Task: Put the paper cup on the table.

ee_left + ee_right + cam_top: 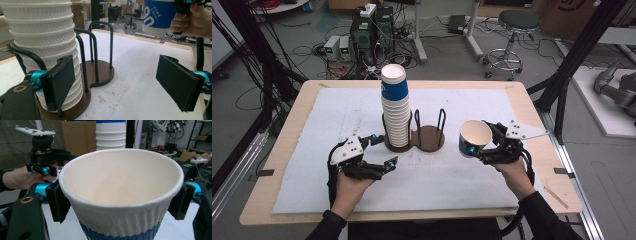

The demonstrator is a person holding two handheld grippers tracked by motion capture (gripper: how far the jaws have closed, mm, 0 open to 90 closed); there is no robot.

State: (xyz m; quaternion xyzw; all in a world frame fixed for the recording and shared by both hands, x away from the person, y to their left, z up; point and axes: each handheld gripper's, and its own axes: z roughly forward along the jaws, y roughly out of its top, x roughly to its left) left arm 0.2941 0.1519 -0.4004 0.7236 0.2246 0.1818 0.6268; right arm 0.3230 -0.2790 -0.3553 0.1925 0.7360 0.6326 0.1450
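A tall stack of white ribbed paper cups (395, 107) with a blue-banded top cup stands in the left slot of a brown two-slot wire holder (428, 139); the right slot is empty. My left gripper (383, 150) is open just in front and left of the stack. In the left gripper view, its left pad (60, 80) is close to the stack (45, 45), whether touching I cannot tell, and the right pad (178, 82) is far off. My right gripper (482, 146) is shut on a single cup (474, 137), tilted and held above the mat right of the holder. That cup (120, 195) is empty.
A white mat (337, 110) covers most of the wooden table (277, 150). Behind the table, computers and cables (362, 35) lie on the floor, and a stool (512, 30) stands at the back right. Black frame posts (572, 65) rise beside the table.
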